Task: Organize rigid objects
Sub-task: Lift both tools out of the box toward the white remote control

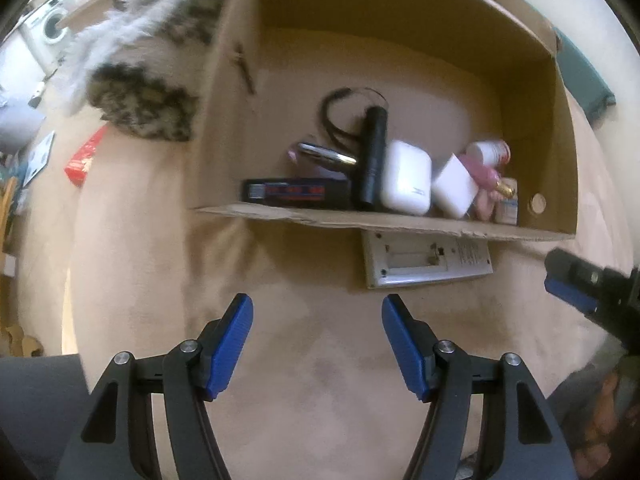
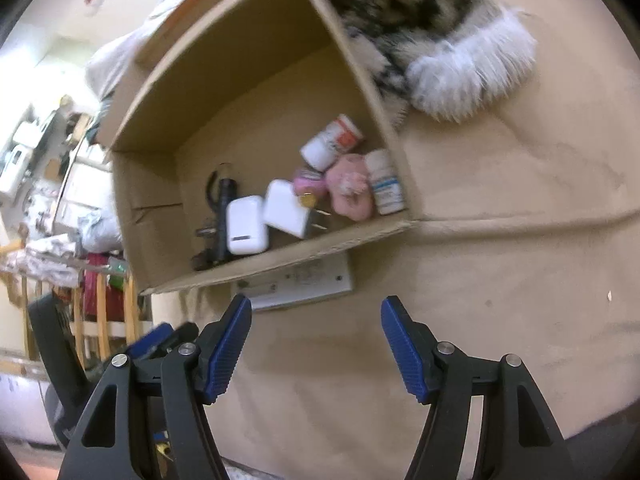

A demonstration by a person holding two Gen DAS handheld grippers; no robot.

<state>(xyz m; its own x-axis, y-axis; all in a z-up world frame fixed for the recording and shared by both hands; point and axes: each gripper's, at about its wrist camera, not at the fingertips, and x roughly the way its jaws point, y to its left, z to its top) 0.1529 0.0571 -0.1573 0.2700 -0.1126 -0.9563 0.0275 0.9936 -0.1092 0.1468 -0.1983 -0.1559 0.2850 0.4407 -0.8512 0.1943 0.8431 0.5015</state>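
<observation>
A cardboard box (image 1: 400, 222) (image 2: 280, 256) stands on a beige cloth-covered surface. Inside lie a black torch (image 1: 374, 156) (image 2: 223, 216), a white case (image 1: 406, 178) (image 2: 245, 225), a white charger block (image 1: 454, 190) (image 2: 285, 208), a black flat pack (image 1: 296, 193), pink items (image 2: 348, 192) and white bottles (image 2: 332, 142). A white remote-like device (image 1: 426, 262) (image 2: 304, 284) lies face down just outside the box's near wall. My left gripper (image 1: 317, 312) hangs open over bare cloth short of it. My right gripper (image 2: 316, 312) is open too, empty, near the device's edge.
A spotted furry garment (image 1: 144, 108) (image 2: 440, 44) lies beside the box. A red packet (image 1: 82, 158) lies at the left on the cloth. Cluttered shelves and a wooden rack (image 2: 100, 312) stand beyond the surface's left edge. The other gripper's blue fingers (image 1: 572, 290) show at the right.
</observation>
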